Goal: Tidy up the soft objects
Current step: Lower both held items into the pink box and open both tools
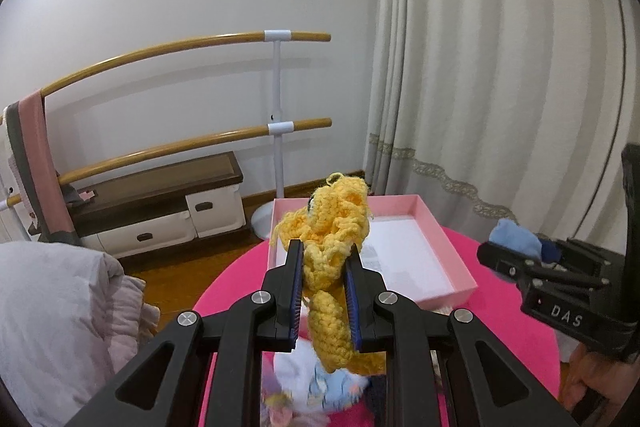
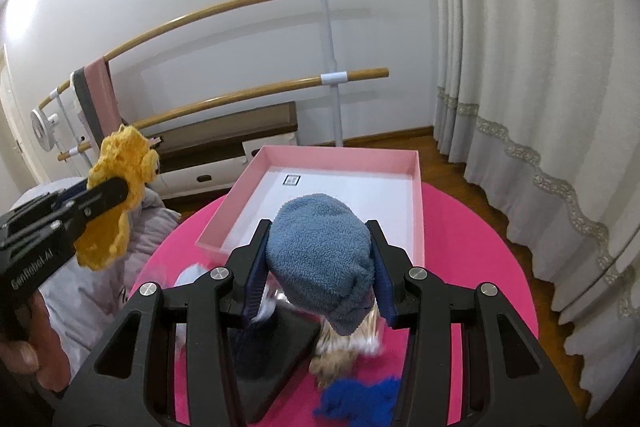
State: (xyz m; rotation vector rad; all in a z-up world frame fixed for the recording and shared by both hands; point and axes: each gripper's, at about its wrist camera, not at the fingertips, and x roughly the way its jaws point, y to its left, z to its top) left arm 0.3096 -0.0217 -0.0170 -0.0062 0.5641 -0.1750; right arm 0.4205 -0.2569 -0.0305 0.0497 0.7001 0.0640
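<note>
The left gripper (image 1: 322,263) squeezes a yellow knitted toy (image 1: 328,227) between its two fingers and holds it up in the air above the round pink table (image 2: 480,251). The right gripper (image 2: 320,259) is closed on a fuzzy blue cloth (image 2: 320,251), also lifted, just in front of the open pink box (image 2: 340,157). The box sits on the table and looks empty, apart from a small square sticker (image 2: 291,180) too tiny to read. Both things look light and squishy. They bend and sag, so I think a pinch around the fat middle works best, and a loose end may flop or catch on the box wall. More soft things (image 2: 352,399) lie on the table under the grippers. White letters on the right gripper read "DAS", and the left one says "GenRobot.AI".
</note>
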